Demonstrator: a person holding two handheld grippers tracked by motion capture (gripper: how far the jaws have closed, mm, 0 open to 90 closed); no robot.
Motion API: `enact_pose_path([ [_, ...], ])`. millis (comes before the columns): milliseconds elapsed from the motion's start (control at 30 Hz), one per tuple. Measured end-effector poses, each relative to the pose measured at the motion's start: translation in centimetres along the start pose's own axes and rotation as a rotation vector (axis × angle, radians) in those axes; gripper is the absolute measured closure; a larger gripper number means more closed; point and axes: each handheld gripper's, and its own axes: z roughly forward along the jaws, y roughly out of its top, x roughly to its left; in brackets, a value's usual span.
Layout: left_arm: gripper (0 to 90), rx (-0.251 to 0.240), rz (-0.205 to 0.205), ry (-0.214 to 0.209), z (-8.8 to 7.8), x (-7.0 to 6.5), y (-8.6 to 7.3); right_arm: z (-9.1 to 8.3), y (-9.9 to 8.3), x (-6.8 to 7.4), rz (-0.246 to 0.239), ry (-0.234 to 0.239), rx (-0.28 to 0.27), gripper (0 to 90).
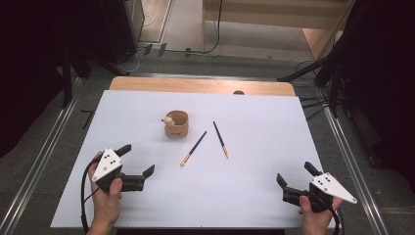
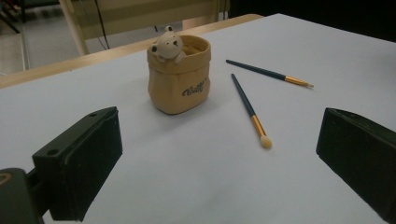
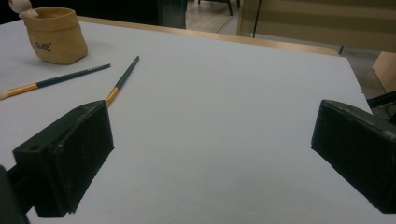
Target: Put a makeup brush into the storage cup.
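A: What fills the scene, from the biggest thing down?

B: A white table, seen from above, with a strip of bare wood along its far edge. Grey floor and metal rails run down both sides. Most of the white surface lies bare, with wide open room along the near edge and on the right.

A: And the two tools?

B: The left gripper sits near the table's near-left corner, held in the left hand. The right gripper sits near the near-right corner in the right hand. Both stand well apart from everything on the table.

A: How are their jaws set?

B: Spread wide on both, gripping nothing and touching nothing. In each gripper view the two black jaws frame bare white tabletop.

A: What lies between them?

B: A tan pouch-shaped pot stands upright a little left of centre, towards the far side, with a small bear figure peeking over its rim. Just right of it lie two dark-handled brushes, apart from each other and forming an open V. The left brush points its pale tip towards the near edge. The right brush does the same, angled the other way.
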Motion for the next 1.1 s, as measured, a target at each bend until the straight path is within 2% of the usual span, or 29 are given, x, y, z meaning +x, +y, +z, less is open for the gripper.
enact_pose_path([
  [167,1.1,0.005,-0.017,-0.019,1.4,-0.7,0.9,-0.3,0.1,0.1,0.000,0.005,-0.009,0.0],
  [300,1.1,0.017,-0.001,-0.029,2.4,-1.3,1.7,-0.6,0.2,0.0,0.000,0.003,-0.015,0.0],
  [433,1.1,0.022,-0.018,-0.049,3.4,-1.6,2.6,-0.8,0.2,-0.1,0.001,0.000,-0.021,0.0],
  [567,1.1,0.033,-0.015,-0.061,4.1,-1.8,3.3,-0.8,0.2,-0.2,0.007,0.003,-0.021,0.0],
  [633,1.1,0.051,0.002,-0.062,4.9,-2.0,4.0,-0.8,0.2,-0.1,0.002,0.006,-0.021,0.0],
  [867,1.1,0.090,-0.006,-0.076,6.2,-2.2,5.1,-0.7,0.3,0.0,-0.004,0.013,-0.017,0.0],
  [1100,1.4,0.192,-0.007,-0.089,7.7,-2.1,6.1,-0.7,0.2,0.0,-0.005,0.013,-0.014,0.0],
])
